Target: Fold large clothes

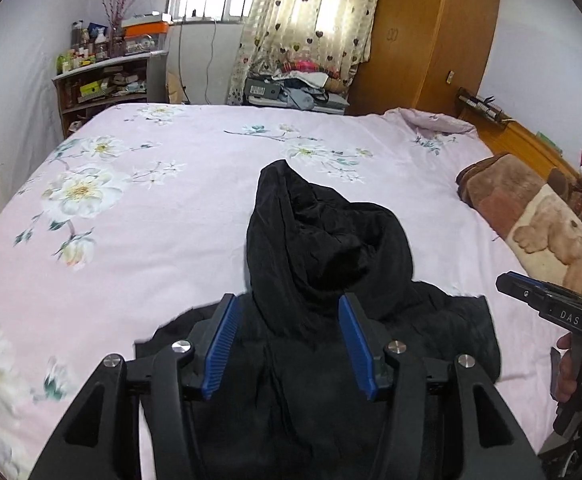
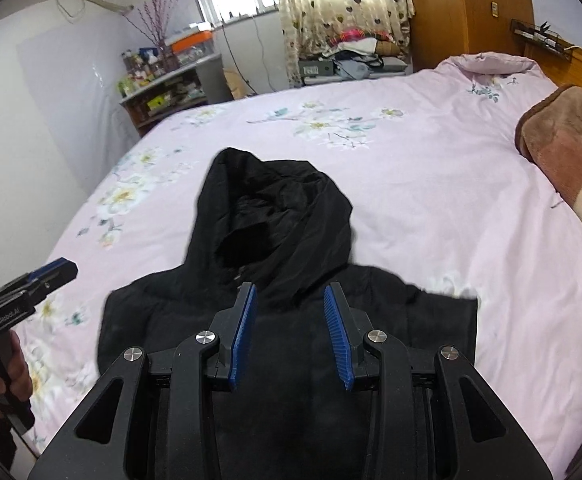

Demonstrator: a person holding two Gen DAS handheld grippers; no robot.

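Note:
A black hooded jacket lies on the pink floral bed sheet, hood pointing away from me and puffed open. It also shows in the right wrist view with its body spread flat toward me. My left gripper is open and empty, hovering over the jacket's collar area. My right gripper is open and empty, just above the base of the hood. The right gripper also shows at the edge of the left wrist view, and the left gripper at the edge of the right wrist view.
A brown plush blanket with a bear print lies at the bed's right side by the wooden headboard. A cluttered shelf, a curtain and a wooden wardrobe stand beyond the bed.

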